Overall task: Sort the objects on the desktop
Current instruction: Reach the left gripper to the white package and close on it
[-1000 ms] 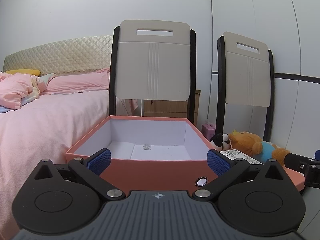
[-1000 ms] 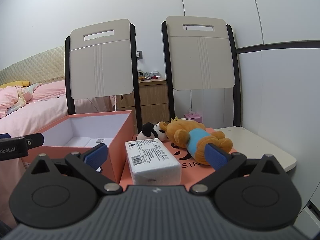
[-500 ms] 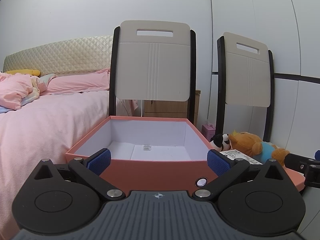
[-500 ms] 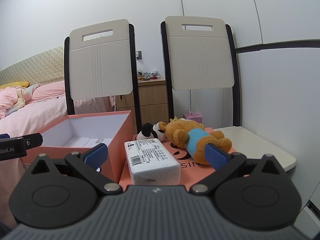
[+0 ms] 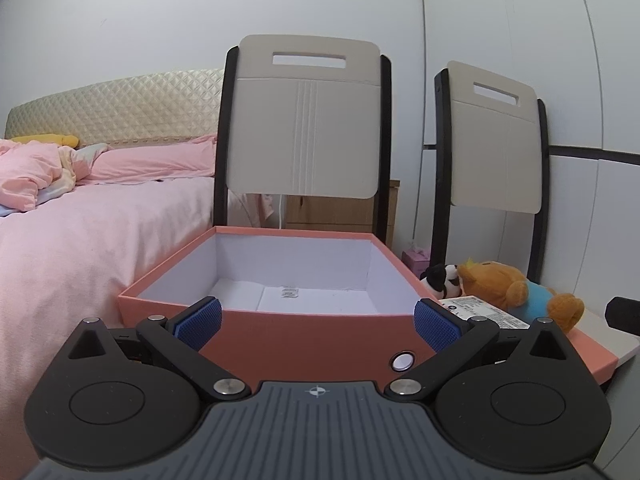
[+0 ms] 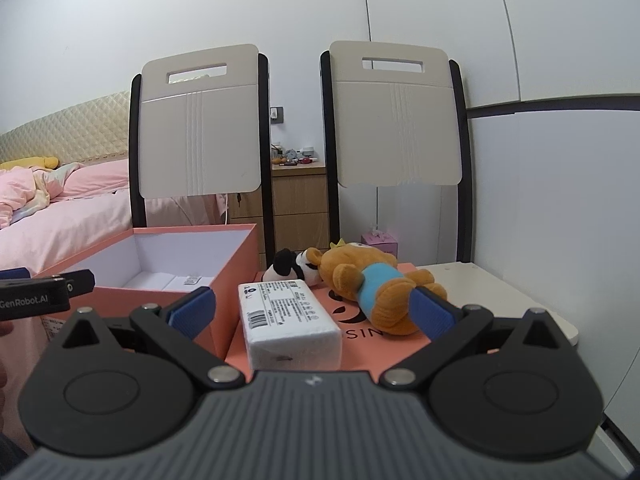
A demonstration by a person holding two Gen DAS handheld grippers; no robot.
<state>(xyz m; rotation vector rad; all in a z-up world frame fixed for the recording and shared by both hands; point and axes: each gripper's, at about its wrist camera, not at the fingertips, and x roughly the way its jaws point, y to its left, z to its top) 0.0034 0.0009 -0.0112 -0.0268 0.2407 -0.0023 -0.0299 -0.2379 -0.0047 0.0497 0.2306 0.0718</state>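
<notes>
An open pink box with a white inside stands in front of my left gripper, which is open and empty just short of its near wall. The box also shows at the left of the right wrist view. Beside it lies the pink lid, carrying a white tissue pack, an orange plush bear in a blue shirt and a small panda plush. My right gripper is open and empty, with the tissue pack between its fingers' line and the bear by its right finger.
Two chairs with cream backs stand behind the box and lid. A bed with pink bedding is at the left. A wooden nightstand stands between the chairs. The white table's edge is at the right.
The right gripper has edged slightly forward toward the tissue pack and the bear. The left gripper has not visibly moved.
</notes>
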